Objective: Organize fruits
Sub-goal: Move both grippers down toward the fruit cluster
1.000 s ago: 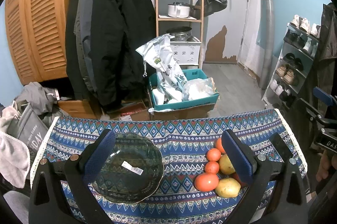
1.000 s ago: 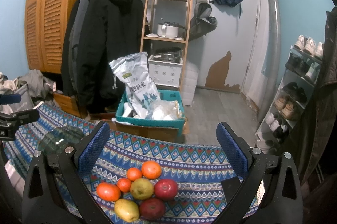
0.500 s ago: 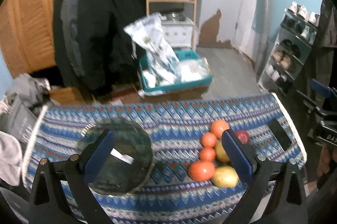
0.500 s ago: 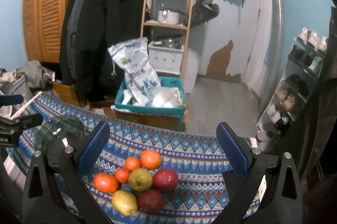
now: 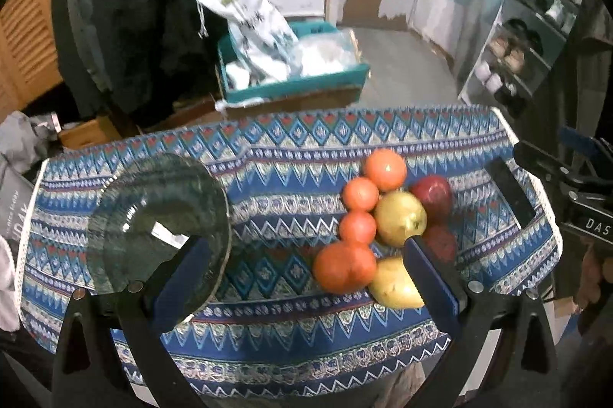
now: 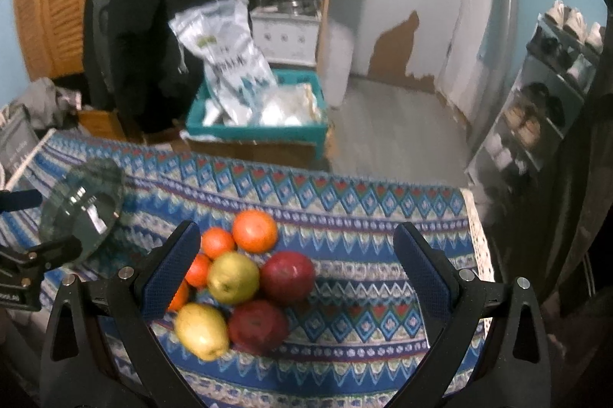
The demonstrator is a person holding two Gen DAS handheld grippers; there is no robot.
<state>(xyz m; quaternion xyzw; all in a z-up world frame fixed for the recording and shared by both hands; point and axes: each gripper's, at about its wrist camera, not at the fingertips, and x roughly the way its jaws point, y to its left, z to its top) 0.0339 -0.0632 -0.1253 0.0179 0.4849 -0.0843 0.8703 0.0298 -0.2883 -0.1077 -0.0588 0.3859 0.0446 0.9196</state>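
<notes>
- Both grippers have come down closer to the blue zigzag-patterned tablecloth (image 5: 291, 178) since a second ago
- Left gripper (image 5: 306, 277) hangs with its jaws spread wide, empty, over the cloth between the round dark glass plate (image 5: 153, 216) and the clustered oranges, pears and red apples (image 5: 383, 216)
- Right gripper (image 6: 295, 266) is likewise wide apart, empty, above that fruit pile (image 6: 245, 277), its left finger just over the oranges

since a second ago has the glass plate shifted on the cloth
Cannot tell. The glass plate sits near the patterned cloth's left end in every left wrist picture; its apparent shift matches the camera tilting down.
</notes>
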